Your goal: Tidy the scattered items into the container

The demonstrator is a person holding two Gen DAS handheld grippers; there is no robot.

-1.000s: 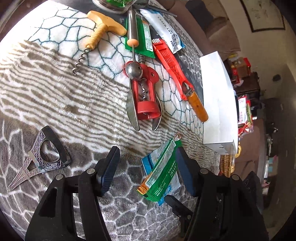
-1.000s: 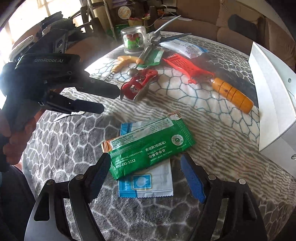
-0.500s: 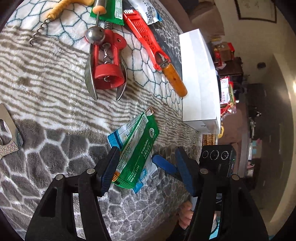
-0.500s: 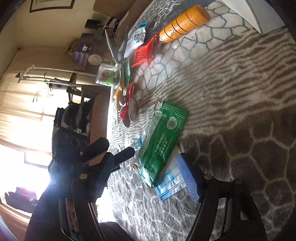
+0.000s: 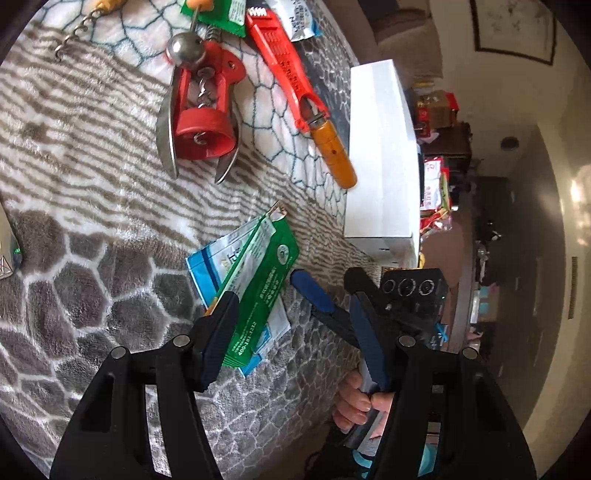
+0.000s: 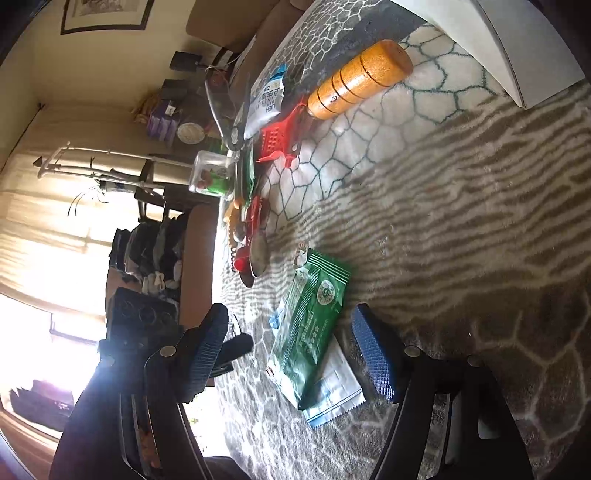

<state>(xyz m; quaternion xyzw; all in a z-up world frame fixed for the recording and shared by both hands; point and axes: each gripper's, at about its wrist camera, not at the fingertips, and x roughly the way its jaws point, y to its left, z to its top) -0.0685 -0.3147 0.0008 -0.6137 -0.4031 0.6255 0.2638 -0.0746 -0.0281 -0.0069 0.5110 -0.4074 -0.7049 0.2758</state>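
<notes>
A plush blanket [image 5: 92, 229] printed with grey cells and pale ripple stripes covers the table. On it lies a glossy green sachet [image 5: 258, 291], flat and oblong with crimped ends, stacked on a blue-and-white sachet [image 5: 207, 266] of the same thin foil. Far of them sit a red plastic winged corkscrew [image 5: 201, 114] with steel levers, a long red tool with a rounded wooden handle [image 5: 332, 151], and a bare wire corkscrew [image 5: 74, 33] at the far left. The white box [image 5: 380, 155], smooth card with sharp corners, stands at the right, well apart from the sachets; bare blanket lies between.

The left gripper [image 5: 295, 339] has its jaws apart, its left finger over the green sachet's near end, not pressing as far as the view shows. The right gripper [image 6: 291, 354] comes in from the right, its jaws also apart, straddling both sachets' near ends without clamping them. Its blue pads [image 6: 373, 354] are ribbed. A hand [image 5: 354, 402] shows below, at the blanket's near edge.
</notes>
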